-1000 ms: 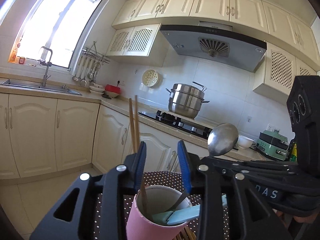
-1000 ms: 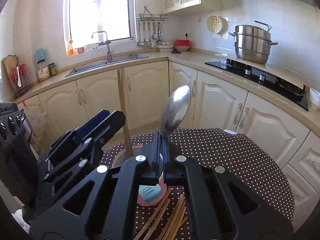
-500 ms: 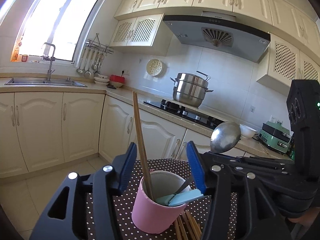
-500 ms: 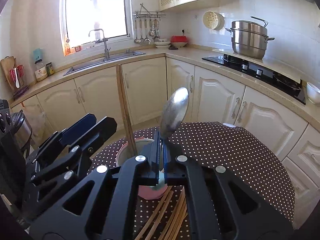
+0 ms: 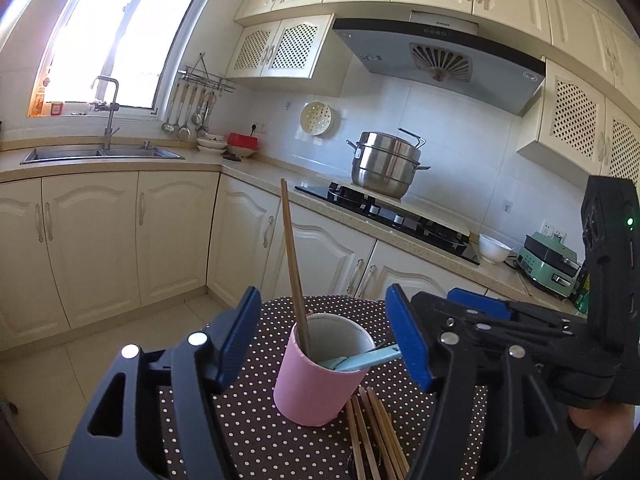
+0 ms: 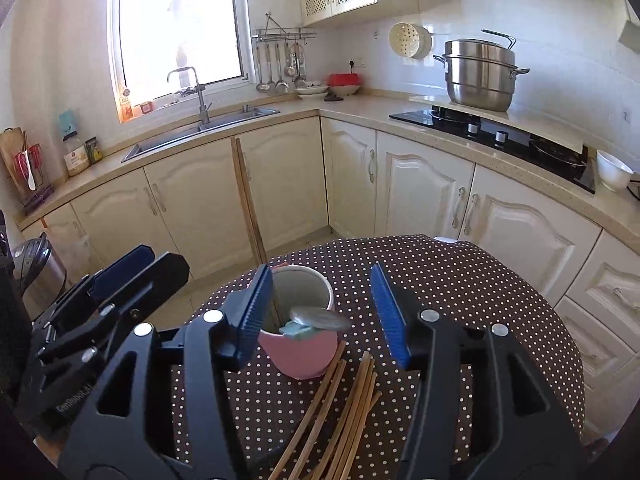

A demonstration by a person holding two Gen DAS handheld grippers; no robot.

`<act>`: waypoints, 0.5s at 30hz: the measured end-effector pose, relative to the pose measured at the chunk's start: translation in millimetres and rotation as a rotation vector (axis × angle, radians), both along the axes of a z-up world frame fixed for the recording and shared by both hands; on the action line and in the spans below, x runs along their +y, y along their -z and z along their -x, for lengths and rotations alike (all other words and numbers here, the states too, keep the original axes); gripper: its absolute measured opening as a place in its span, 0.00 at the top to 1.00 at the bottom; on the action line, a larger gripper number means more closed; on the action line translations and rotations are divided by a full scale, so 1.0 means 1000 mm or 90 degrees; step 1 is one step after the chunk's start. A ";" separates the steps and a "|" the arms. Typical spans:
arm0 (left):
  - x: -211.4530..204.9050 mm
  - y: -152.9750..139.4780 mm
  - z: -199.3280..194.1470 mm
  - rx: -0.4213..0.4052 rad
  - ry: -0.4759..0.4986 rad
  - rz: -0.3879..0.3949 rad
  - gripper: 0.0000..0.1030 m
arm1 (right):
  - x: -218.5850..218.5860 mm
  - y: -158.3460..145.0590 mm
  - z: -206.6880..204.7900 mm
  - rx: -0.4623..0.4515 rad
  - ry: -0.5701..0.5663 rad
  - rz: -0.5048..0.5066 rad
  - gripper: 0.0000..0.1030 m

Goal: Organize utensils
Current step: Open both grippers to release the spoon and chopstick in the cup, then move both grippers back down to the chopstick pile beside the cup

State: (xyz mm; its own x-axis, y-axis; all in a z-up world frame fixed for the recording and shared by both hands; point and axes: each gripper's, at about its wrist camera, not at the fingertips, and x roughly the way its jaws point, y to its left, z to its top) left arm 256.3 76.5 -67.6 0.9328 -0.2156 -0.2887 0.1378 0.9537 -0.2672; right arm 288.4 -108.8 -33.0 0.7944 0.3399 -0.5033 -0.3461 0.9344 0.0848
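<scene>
Right gripper, a second ago clamping the spoon, now gapes; spoon rests in cup. Left gripper gapes too; chopsticks remain.

Little lettering could be read. In the right wrist view, pale letters on the black body of the left gripper appeared to read "GenRobot.AI", running slantwise near the lower left edge. In the left wrist view, a small light brand mark sat on the dark front strip of the range hood, and a label showed on a jar by the sink, but both were too small to make out.
</scene>
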 end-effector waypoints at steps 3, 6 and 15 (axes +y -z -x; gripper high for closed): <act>-0.003 -0.002 0.007 0.009 0.002 -0.005 0.38 | -0.003 -0.005 0.012 -0.007 0.003 0.003 0.49; -0.007 -0.001 0.014 0.027 0.005 -0.012 0.38 | -0.008 -0.006 0.023 -0.008 0.007 0.002 0.48; -0.035 0.020 0.025 0.134 0.060 -0.054 0.38 | -0.033 0.006 0.061 -0.002 0.023 0.011 0.46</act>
